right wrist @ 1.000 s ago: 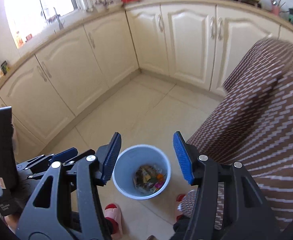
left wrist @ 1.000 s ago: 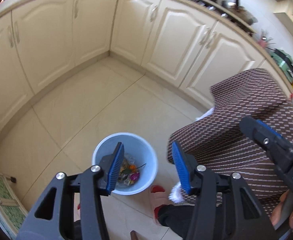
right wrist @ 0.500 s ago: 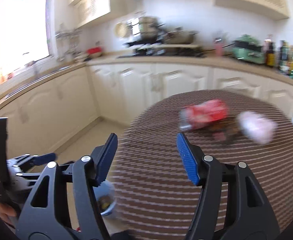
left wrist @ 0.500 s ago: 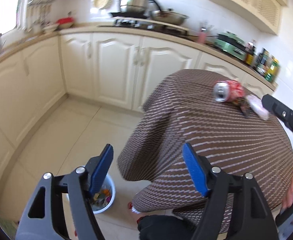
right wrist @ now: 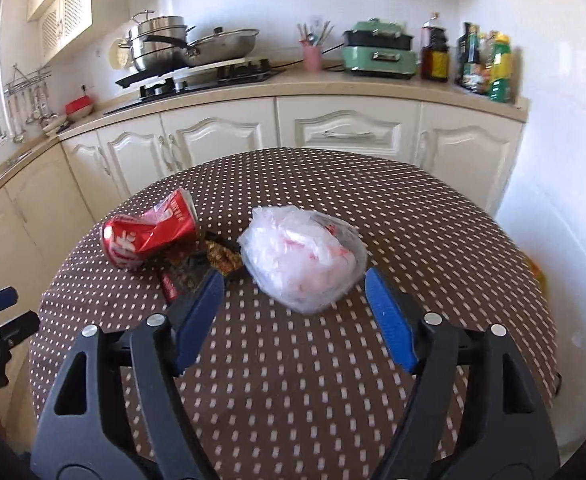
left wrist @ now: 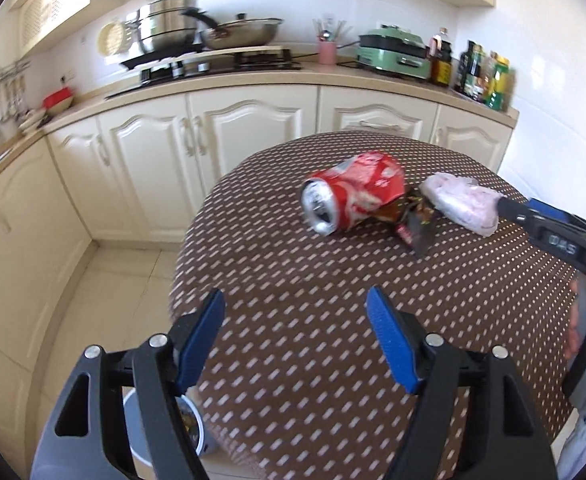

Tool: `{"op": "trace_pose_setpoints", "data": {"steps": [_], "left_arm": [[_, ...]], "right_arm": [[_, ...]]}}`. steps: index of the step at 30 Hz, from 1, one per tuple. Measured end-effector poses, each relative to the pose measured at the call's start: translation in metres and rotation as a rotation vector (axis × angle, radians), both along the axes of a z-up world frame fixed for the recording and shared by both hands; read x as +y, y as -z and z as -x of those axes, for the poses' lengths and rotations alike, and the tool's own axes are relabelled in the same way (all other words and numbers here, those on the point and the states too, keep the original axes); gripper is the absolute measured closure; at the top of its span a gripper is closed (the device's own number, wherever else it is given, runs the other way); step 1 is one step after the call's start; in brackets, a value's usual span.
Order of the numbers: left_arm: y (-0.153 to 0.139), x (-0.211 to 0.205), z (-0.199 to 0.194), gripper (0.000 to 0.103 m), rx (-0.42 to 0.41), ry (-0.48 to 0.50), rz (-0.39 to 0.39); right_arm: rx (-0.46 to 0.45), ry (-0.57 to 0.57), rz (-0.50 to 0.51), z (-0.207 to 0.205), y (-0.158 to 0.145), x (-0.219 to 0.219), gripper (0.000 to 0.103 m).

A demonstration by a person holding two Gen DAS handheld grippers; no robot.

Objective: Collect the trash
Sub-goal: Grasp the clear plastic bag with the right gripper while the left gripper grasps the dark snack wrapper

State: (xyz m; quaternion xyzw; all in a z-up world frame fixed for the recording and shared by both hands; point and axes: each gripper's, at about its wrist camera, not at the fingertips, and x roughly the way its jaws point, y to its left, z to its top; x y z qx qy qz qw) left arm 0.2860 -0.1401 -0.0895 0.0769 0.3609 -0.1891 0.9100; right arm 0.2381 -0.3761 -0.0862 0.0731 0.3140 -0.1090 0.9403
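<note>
Both grippers' fingers stand wide and empty, the right gripper (right wrist: 295,300), its jaws having just opened further, close before the crumpled plastic bag (right wrist: 303,258) mid-tablecloth (right wrist: 433,216), the left gripper (left wrist: 295,322) short of the crushed red can (left wrist: 353,198) and what looks like a dark wrapper (left wrist: 415,220) touching it, toward the far edge.

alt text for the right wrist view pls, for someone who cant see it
The right claw is open and empty above a round table with a brown dotted cloth, facing a crumpled clear plastic bag. Left of the bag lie a dark snack wrapper and a crushed red can; cream kitchen cabinets stand behind.
</note>
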Motion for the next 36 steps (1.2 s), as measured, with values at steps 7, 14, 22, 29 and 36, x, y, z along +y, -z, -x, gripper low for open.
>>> {"op": "trace_pose_setpoints", "data": {"steps": [7,14,22,29,36], "left_arm": [[-0.001,-0.042,-0.022,0.031,-0.049,0.057,-0.079],[0.002,-0.097,-0.028,0.031,-0.161,0.150,-0.287],[0.013,-0.132,-0.053,0.045,-0.176,0.124,-0.430],[0.022,-0.147,-0.066,0.053,-0.197,0.120,-0.505],[0.029,-0.149,-0.083,0.103,-0.146,0.126,-0.495]], "right_arm": [[0.094,-0.041,0.013,-0.043,0.017,-0.011,0.053],[0.053,-0.043,-0.025,-0.037,0.018,-0.018,0.080],[0.014,-0.064,-0.047,-0.031,0.014,-0.019,0.083],[0.013,-0.075,-0.061,-0.032,0.014,-0.021,0.083],[0.011,-0.077,-0.047,-0.032,0.013,-0.018,0.084]]}}
